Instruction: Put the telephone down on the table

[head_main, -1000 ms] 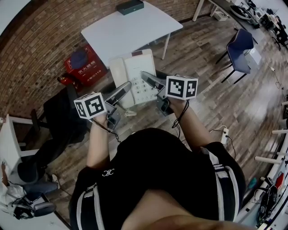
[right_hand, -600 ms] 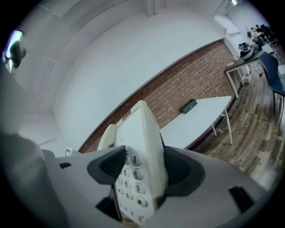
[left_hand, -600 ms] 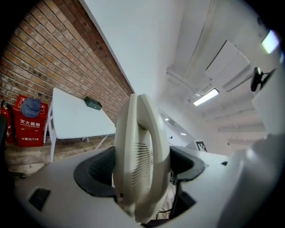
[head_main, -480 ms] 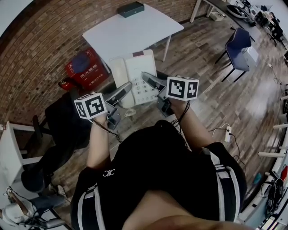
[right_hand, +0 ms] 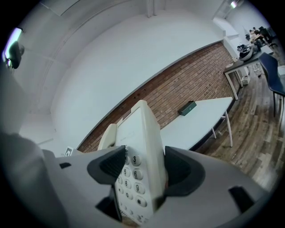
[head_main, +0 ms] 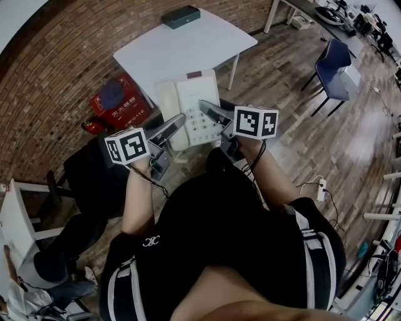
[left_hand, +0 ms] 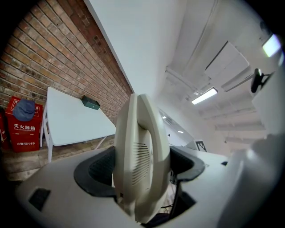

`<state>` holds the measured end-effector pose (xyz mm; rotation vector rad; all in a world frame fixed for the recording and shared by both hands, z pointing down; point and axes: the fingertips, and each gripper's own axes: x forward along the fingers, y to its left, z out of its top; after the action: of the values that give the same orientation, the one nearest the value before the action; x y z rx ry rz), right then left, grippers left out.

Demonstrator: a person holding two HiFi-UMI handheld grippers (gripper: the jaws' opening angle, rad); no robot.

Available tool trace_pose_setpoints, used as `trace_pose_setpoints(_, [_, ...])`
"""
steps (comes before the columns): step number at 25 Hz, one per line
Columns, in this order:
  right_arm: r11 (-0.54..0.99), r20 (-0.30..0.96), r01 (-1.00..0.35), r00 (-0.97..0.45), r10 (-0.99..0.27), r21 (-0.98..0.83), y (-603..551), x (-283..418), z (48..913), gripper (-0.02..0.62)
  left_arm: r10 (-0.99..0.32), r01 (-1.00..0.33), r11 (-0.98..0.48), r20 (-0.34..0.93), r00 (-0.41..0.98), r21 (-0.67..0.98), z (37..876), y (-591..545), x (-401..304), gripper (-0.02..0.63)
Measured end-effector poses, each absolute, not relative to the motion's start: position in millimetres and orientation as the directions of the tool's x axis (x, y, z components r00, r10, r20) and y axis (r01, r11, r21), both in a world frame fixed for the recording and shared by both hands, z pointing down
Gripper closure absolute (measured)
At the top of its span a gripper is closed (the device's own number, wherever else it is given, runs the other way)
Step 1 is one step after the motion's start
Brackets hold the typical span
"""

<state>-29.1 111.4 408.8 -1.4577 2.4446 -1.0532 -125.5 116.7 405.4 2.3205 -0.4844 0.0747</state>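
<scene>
White table (head_main: 164,51) ahead of me, dark box (head_main: 181,16) at far edge. Telephone (head_main: 188,99) in air at table's near edge (not yet over it, I judge), long axis pointing tableward. Left tongs (head_main: 177,121) clamp handset side, right tongs (head_main: 205,108) clamp keypad side; both equally near.

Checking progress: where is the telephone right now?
Head view centre: the telephone is held up between the left gripper and right gripper, before the table's near edge.
</scene>
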Motion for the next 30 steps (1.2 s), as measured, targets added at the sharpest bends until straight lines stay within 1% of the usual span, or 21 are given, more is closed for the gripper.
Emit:
trace_pose_setpoints(8, [0.327,0.248,-0.730,-0.558,-0.792,-0.600,44,-3,424,0.360,-0.341,-0.381,-0.638,0.198,0.919,0.669,422,51,-99,0.230])
trace_pose_setpoints(21, [0.347,0.280,-0.710,-0.606,-0.745,-0.613,-117,58,440,0.359,-0.352,-0.424,-0.582,0.255,0.901,0.694,442,-101,-37,0.230])
trace_pose_setpoints(26, [0.359,0.298,-0.689,-0.640,-0.708,-0.629,-181,77,440,0.359,-0.393,-0.454,-0.545,0.264,0.881,0.705,438,-161,-17,0.230])
trace_pose_setpoints(30, [0.382,0.325,-0.670,-0.682,-0.655,-0.637,-230,86,441,0.359,-0.440,-0.484,-0.490,0.274,0.855,0.725,438,-204,-6,0.230])
